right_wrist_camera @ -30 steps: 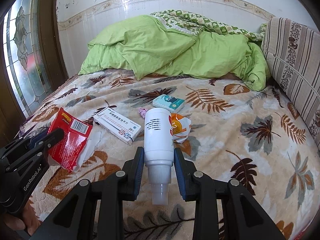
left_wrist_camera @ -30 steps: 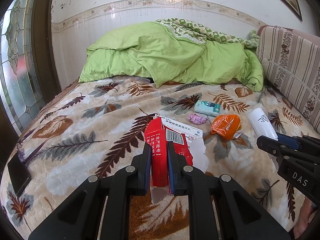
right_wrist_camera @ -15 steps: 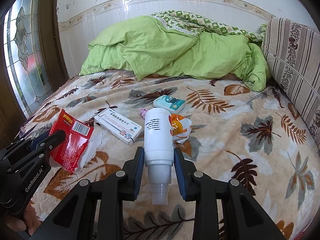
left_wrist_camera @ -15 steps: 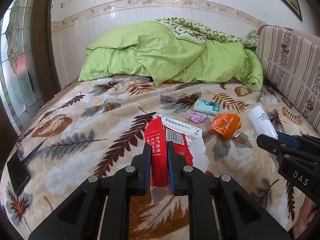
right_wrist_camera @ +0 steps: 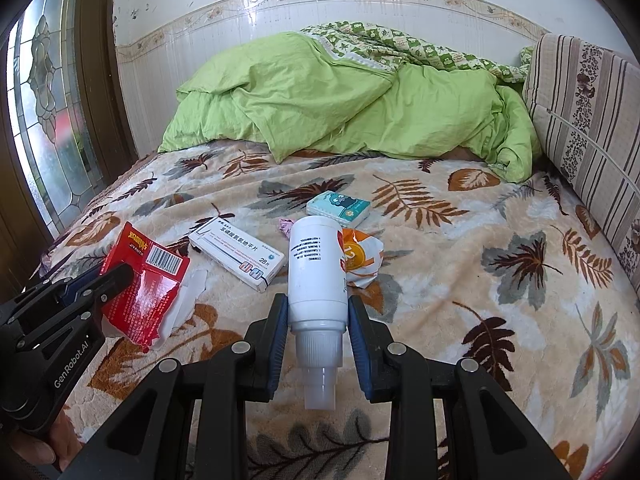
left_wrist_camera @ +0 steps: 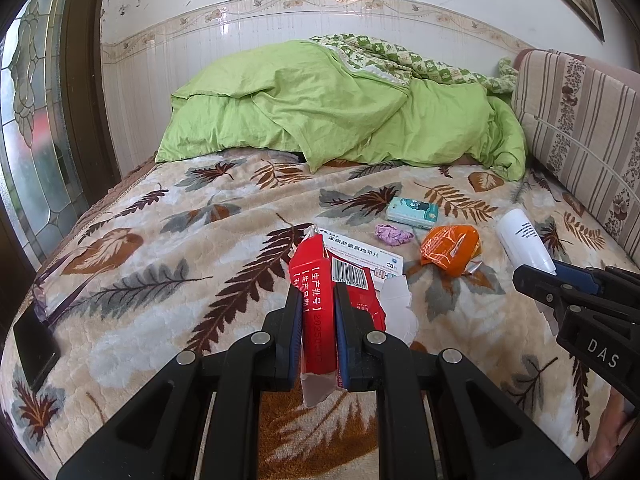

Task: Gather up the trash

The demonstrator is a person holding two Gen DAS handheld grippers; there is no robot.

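- Red torn packet sits clamped in the left hand-held gripper, above the bed.
- White bottle is gripped by the right hand-held gripper, cap toward the camera.
- Medicine box, orange wrapper and tissue pack lie on the bed.

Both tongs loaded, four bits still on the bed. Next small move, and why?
Probably carry both loads off to a bin; none is in view. The left tongs clamp the torn red packet and the right tongs grip the white bottle, so neither can take the orange wrapper yet.
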